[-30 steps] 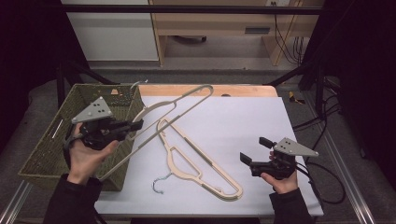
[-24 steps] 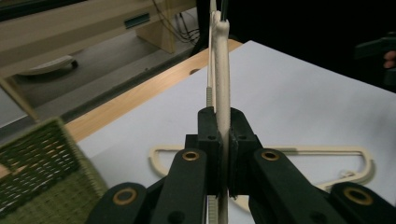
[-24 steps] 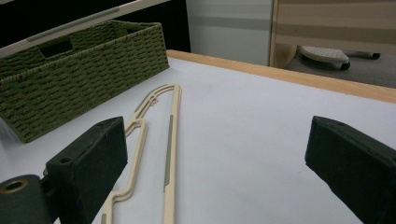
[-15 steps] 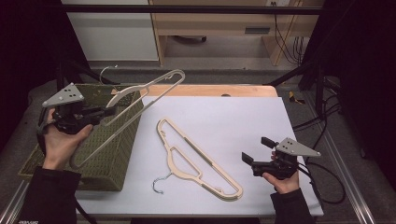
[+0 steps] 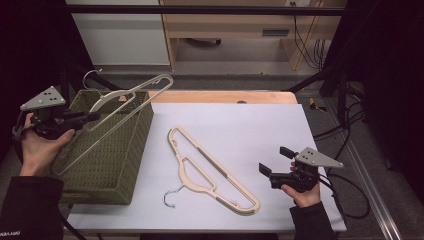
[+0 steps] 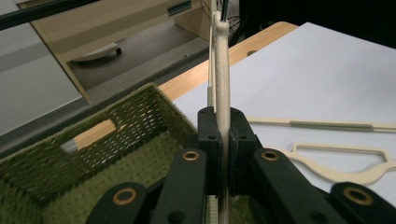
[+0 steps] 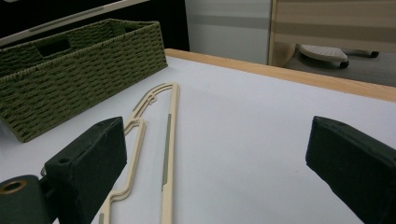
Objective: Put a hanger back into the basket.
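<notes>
Left tool (image 5: 92, 116) was clamped on a cream hanger (image 5: 131, 93), its jaws pressed flat against the hanger's thin edge, as the left gripper view (image 6: 222, 135) confirmed. That hanger (image 6: 221, 56) was held clear of the surface, above the green woven basket (image 5: 125, 150), slanting from low near the person's left hand (image 5: 40, 145) up to its far end beyond the basket's back rim; its metal hook (image 5: 90, 79) rose past the basket's far corner. Whether any part of the hanger touched the basket rim could not be told.

Inside the basket (image 6: 140, 116), against the far wall, lay a small wooden-handled item (image 6: 91, 135), too small to identify.

A second cream hanger (image 5: 210, 172) lay flat on the white surface (image 5: 250, 125), just beside the basket, running diagonally with its metal hook (image 5: 172, 196) toward the near edge.

Right tool (image 5: 275, 165) was held low over the surface near its front right corner, jaws standing wide with nothing between them; the right gripper view (image 7: 215, 158) showed the flat hanger (image 7: 166, 140) and the basket (image 7: 70, 65) beyond its pads.
</notes>
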Demonstrator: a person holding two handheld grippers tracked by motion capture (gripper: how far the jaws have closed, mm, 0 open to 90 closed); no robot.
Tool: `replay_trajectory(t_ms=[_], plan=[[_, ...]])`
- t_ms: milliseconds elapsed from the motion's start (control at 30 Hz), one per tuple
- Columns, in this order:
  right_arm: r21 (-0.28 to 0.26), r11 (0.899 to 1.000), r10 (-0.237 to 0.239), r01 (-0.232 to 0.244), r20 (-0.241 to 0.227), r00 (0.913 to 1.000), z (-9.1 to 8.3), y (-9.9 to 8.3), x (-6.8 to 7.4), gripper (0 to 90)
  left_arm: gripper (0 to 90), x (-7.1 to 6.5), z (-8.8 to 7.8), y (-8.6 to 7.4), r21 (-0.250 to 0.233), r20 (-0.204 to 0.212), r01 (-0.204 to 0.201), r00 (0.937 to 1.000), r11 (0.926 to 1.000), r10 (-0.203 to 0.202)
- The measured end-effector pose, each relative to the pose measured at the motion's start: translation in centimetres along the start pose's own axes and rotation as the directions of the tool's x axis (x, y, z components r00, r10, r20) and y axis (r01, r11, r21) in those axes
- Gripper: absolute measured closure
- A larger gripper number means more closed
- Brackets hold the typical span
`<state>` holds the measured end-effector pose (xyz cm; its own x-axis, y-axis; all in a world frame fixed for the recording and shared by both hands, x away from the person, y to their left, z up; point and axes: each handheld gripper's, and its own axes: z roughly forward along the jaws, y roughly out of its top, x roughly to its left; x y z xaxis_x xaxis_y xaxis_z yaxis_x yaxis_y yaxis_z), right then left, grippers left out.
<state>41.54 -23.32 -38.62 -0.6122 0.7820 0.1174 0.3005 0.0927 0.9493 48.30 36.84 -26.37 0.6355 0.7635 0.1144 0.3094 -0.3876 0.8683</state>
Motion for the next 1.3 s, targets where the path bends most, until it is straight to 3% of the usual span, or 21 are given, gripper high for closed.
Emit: replay_trajectory(t_ms=[267,400,700,833,1133,1300], plan=[[0.008,1.0,0.001,-0.001,0.002,1.0,0.2,-0.1,0.1,5.5,86.3,2.4,-0.8,-2.5,0.014,-0.051,0.018,0.9986,0.9997,-0.017],[0.016,1.0,0.003,-0.003,0.001,1.0,0.4,-0.1,0.1,5.3,86.3,3.3,-0.9,-3.4,0.037,-0.071,0.009,0.9974,0.9993,-0.006],[0.011,1.0,0.0,0.0,0.002,1.0,0.3,-0.1,0.1,5.4,86.3,4.1,0.0,-5.7,0.079,-0.099,0.028,0.9948,0.9965,-0.02],[0.013,1.0,-0.001,0.001,0.002,1.0,0.3,-0.1,0.1,5.4,86.4,3.9,0.6,-6.8,0.117,-0.112,0.032,0.9935,0.9926,-0.019],[0.012,1.0,0.0,0.0,0.0,1.0,0.3,-0.1,0.1,5.4,86.4,2.1,2.7,-9.4,0.116,-0.146,0.063,0.9882,0.9912,-0.046],[0.012,1.0,0.001,-0.001,0.001,1.0,0.3,-0.2,0.2,5.4,86.0,1.0,4.1,-10.2,0.158,-0.162,0.041,0.9866,0.9866,-0.015]])
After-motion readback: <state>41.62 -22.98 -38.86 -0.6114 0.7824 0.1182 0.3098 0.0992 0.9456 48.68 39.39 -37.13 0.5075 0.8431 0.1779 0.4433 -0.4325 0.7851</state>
